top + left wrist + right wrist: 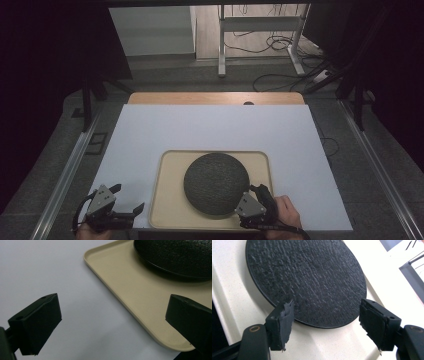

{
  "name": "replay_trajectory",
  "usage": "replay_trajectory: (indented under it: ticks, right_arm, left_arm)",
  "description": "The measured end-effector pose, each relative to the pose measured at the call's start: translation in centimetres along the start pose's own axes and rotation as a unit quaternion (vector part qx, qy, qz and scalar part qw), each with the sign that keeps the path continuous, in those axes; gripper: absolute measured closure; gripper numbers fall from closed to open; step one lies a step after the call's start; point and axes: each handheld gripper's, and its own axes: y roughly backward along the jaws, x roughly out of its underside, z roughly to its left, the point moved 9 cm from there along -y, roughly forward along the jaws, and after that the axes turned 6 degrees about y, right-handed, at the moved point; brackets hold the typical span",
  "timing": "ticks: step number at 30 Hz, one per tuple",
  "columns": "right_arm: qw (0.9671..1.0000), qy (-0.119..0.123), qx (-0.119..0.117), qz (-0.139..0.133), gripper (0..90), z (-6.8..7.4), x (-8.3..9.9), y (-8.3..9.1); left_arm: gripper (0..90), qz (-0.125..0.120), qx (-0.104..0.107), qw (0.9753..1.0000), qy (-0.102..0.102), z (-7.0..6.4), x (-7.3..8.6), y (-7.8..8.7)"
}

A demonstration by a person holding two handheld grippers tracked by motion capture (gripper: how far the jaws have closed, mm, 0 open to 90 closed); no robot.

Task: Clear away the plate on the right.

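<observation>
A round black plate point(216, 184) with a rough, textured face lies on a beige tray point(170, 200) near the table's front edge. My right gripper point(254, 196) is at the plate's front right rim and stands open. In the right gripper view its jaws point(328, 307) straddle the near edge of the plate point(304, 277) without touching it, above the tray point(232, 302). My left gripper point(127, 198) is open on the white mat, just left of the tray. In the left gripper view its wide-spread jaws point(115, 302) frame the tray's corner point(150, 322), with the plate point(175, 255) beyond.
A white mat point(210, 125) covers the table, and a strip of wooden tabletop point(215, 98) shows at the back. Metal rails point(65, 175) run along both sides. Beyond the table are desk legs point(221, 45) and loose cables point(280, 45) on the floor.
</observation>
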Motion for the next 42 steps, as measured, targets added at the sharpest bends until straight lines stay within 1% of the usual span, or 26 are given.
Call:
replay_trajectory:
  ticks: [6, 7, 8, 11, 15, 29, 34, 37, 42]
  right_arm:
    - [0.9996, -0.029, -0.003, -0.006, 26.0, -0.6, 0.4, 0.0]
    - [0.9993, -0.037, -0.005, -0.007, 25.4, -0.8, 0.5, 0.0]
    - [0.9993, -0.037, -0.005, -0.007, 25.4, -0.8, 0.5, 0.0]
    - [0.9988, -0.048, -0.007, -0.010, 24.6, -1.1, 0.7, 0.0]
    - [0.9977, -0.066, -0.008, -0.015, 23.8, -1.4, 0.9, 0.0]
    - [0.9951, -0.097, -0.005, -0.018, 17.1, -2.1, 1.8, -0.1]
    - [0.9926, -0.119, -0.014, -0.021, 12.7, -2.4, 2.1, 0.1]
    - [0.9914, -0.128, -0.017, -0.022, 10.3, -2.5, 2.3, 0.1]
    - [0.9911, -0.131, -0.016, -0.020, 7.7, -2.6, 2.6, 0.3]
  left_arm:
    - [0.0, 0.001, 0.000, 1.0000, -0.001, 0.0, 0.0, 0.0]
    - [0.0, 0.001, 0.000, 1.0000, -0.001, 0.0, 0.0, 0.0]
    - [0.0, 0.001, 0.000, 1.0000, -0.001, 0.0, 0.0, 0.0]
    - [0.0, 0.002, 0.001, 1.0000, -0.001, 0.0, 0.0, 0.0]
    - [0.0, 0.003, 0.001, 1.0000, -0.002, 0.0, 0.1, -0.1]
    - [0.0, 0.002, 0.000, 1.0000, -0.002, 0.0, 0.1, 0.0]
    - [0.0, 0.002, 0.000, 1.0000, -0.002, 0.0, 0.1, 0.0]
    - [0.0, 0.003, 0.000, 1.0000, -0.002, 0.0, 0.1, 0.0]
    - [0.0, 0.002, 0.001, 1.0000, -0.002, 0.0, 0.1, 0.0]
